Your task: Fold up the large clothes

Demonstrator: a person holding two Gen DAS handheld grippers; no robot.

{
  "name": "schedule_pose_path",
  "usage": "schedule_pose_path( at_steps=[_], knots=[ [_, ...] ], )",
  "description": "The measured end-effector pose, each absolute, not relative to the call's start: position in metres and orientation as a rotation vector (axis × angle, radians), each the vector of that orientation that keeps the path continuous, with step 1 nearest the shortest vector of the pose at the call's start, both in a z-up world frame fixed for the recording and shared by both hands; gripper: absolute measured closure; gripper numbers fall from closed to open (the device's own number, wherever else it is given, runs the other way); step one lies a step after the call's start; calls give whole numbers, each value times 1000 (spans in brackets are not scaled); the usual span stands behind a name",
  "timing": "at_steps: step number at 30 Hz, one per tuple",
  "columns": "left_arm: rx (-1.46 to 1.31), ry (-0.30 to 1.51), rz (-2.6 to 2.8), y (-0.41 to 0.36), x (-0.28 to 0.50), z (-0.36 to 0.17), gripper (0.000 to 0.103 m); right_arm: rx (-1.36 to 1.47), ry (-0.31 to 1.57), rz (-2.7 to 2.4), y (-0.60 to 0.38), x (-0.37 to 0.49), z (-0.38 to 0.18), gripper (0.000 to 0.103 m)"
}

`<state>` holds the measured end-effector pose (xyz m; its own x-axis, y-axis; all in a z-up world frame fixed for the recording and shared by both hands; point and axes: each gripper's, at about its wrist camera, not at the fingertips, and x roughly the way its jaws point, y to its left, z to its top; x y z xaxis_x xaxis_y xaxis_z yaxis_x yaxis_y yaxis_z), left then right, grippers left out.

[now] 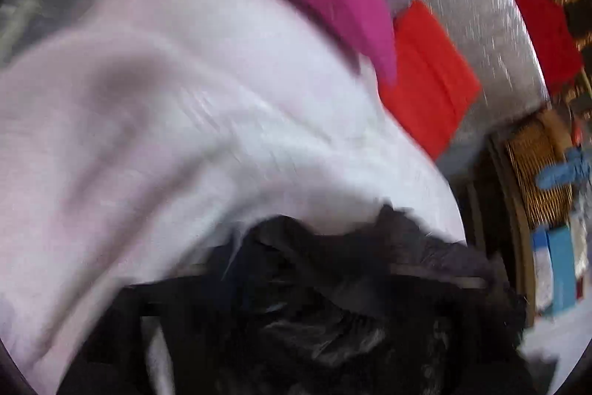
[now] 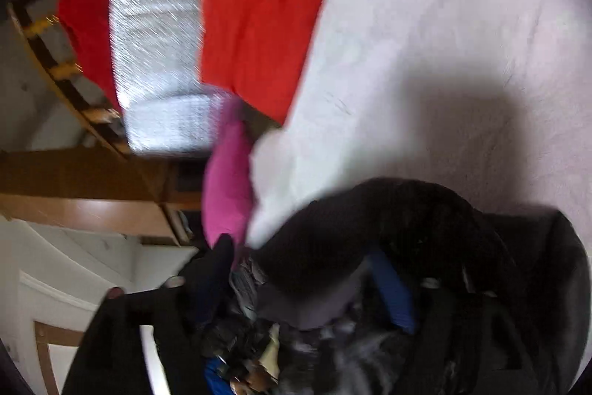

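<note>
Soft matt pale pink cloth (image 1: 155,106) lies beside a shiny, crinkly silver foil sheet (image 2: 155,24) and glossy brown wood (image 2: 81,206).

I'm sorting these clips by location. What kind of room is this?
Probably a home bedroom. Clothes lie on a silvery quilted surface, likely a bed: a pale pink garment and a folded red one. Wooden furniture stands beside it.

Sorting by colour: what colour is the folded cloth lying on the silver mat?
Bright red folded cloth, clearest in the right wrist view.
</note>
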<state>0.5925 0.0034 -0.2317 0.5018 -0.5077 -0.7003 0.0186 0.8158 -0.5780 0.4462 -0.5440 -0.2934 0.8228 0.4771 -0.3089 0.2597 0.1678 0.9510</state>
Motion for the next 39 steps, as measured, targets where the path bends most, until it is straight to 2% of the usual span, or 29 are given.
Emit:
schedule_pose_path(
  at_steps=[2, 6, 12, 14, 16, 18, 22, 27, 33, 39],
  knots=[
    [-550, 908, -324, 13, 563, -210, 18, 1325, 604, 89, -543, 426, -267, 9],
    [-468, 886, -325, 12, 500, -186, 18, 1095, 634, 25, -523, 382, -225, 9],
    [-464, 881, -289, -4, 418, -207, 18, 893, 664, -48, -484, 318, -208, 9],
    [-413, 881, -241, -15, 406, -216, 18, 825, 678, -58, -473, 300, -210, 13],
    [-354, 877, -224, -28, 400, -219, 18, 712, 704, -77, -451, 297, -211, 24],
    [-266, 877, -217, -41, 398, -222, 18, 637, 726, -81, -436, 297, -213, 28],
    [-106, 828, -142, -57, 400, -233, 18, 483, 738, -64, -404, 301, -210, 29],
    [-49, 855, -113, -65, 416, -253, 18, 365, 765, -97, -382, 325, -222, 30],
    [70, 815, -81, -81, 427, -269, 16, 379, 918, -191, -402, 343, -268, 37],
    [110, 847, -99, -84, 439, -279, 15, 380, 956, -180, -408, 336, -275, 38]
  ],
)
